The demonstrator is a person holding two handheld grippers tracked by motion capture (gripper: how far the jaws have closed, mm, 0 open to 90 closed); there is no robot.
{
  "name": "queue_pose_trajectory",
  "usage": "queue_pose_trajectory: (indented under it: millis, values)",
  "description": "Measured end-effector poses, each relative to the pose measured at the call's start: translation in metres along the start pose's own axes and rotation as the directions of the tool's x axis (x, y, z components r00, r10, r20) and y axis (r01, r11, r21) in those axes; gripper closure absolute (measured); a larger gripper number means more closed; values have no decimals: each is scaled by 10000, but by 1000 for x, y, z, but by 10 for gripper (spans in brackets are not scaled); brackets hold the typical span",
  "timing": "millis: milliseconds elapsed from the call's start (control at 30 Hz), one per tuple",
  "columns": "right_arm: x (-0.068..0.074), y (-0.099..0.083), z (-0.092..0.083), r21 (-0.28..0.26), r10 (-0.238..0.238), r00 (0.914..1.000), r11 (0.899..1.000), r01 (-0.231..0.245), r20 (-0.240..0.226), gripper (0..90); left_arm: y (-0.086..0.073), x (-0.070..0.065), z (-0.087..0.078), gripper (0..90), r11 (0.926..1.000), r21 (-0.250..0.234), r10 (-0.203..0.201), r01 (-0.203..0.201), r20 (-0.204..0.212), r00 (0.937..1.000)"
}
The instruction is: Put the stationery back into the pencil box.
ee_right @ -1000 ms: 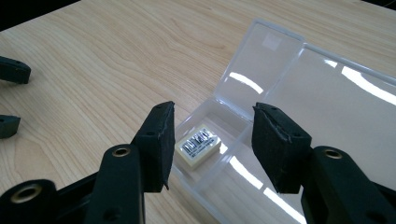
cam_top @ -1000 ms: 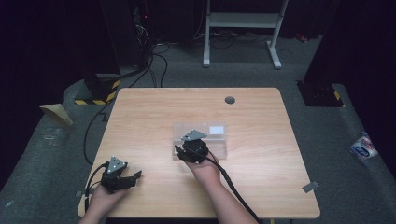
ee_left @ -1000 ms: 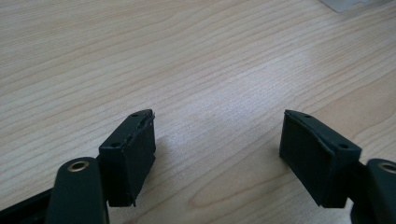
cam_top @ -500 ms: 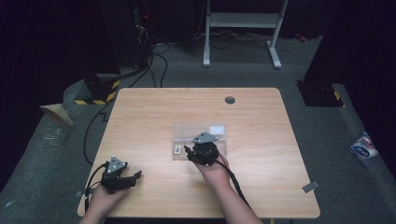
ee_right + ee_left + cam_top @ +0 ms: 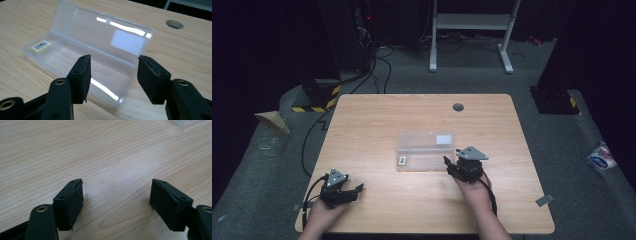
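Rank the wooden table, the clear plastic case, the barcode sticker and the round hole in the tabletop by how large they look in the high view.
1. wooden table
2. clear plastic case, lying open mid-table
3 and 4. round hole and barcode sticker: both tiny and close in size here, so I won't rank them; the hole may look slightly larger.

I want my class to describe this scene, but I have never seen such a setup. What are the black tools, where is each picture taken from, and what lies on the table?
A person holds a two-jaw tool in each hand: the left gripper and the right gripper. One camera looks down from above; one rides on each gripper, looking along its black jaws. On the wooden table lies a clear plastic case, lid open and standing up, with a small barcode label at one end. Both grippers are open and hold nothing; the right one's jaws have just been opening, next to the case.
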State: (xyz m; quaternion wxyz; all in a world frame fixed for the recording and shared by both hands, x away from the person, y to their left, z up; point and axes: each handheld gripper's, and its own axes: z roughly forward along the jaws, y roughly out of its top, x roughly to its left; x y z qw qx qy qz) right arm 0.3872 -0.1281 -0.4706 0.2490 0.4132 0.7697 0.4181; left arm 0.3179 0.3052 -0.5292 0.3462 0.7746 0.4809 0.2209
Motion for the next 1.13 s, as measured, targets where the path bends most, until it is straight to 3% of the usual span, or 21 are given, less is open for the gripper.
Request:
queue_pose_trajectory:
  millis: [33,133,200,300,333,400,467,533,567,600,700,800,967,1133]
  values:
    - [0,0,0,0,0,10000,10000,0,0,442,0,0,0,271,10000,0,0,0,0,10000]
    - [-22,-19,-15,-20,370,9980,9993,-369,511,429,0,0,0,272,10000,16,-4,4,-28,10000]
    - [-28,-25,-19,25,391,9968,9992,-393,692,426,0,0,0,272,10000,15,-2,2,-30,10000]
    - [-43,-46,-28,395,378,9899,9983,-436,1367,419,0,0,0,272,10000,6,-7,7,-34,10000]
    - [-52,-61,-31,586,387,9851,9971,-491,1674,399,0,0,0,272,10000,-9,-8,8,-32,10000]
    - [-55,-66,-32,685,394,9838,9963,-521,1747,389,0,0,0,272,10000,-5,-7,7,-31,10000]
    - [-63,-78,-34,1286,466,9788,9890,-733,1993,369,0,0,0,271,10000,-8,-25,25,-14,10000]
    - [-71,-87,-35,1846,1093,9766,9723,-1438,1851,323,0,0,0,271,10000,-38,-38,38,-28,10000]
    - [-71,-87,-35,1846,1093,9766,9723,-1438,1851,323,0,0,0,271,10000,-38,-38,38,-28,10000]
    - [-74,-87,-34,1979,1148,9843,9702,-1401,1340,281,0,-1,0,271,10000,-37,-37,37,-58,10000]
    - [-75,-86,-33,1995,1159,9837,9695,-1421,1374,276,-1,-1,-1,271,9999,-38,-96,96,-95,9999]
    - [-74,-85,-31,1975,1379,9744,9650,-1726,1777,252,-2,-2,-2,272,9999,-18,-139,139,-163,9998]
    - [-74,-86,-31,1963,1403,9725,9645,-1766,1858,250,-2,-2,-2,271,9999,-16,-119,119,-107,9999]
    - [-73,-86,-32,1998,1513,9643,9601,-1957,2176,195,-2,-1,-2,271,10000,13,-52,52,-56,10000]
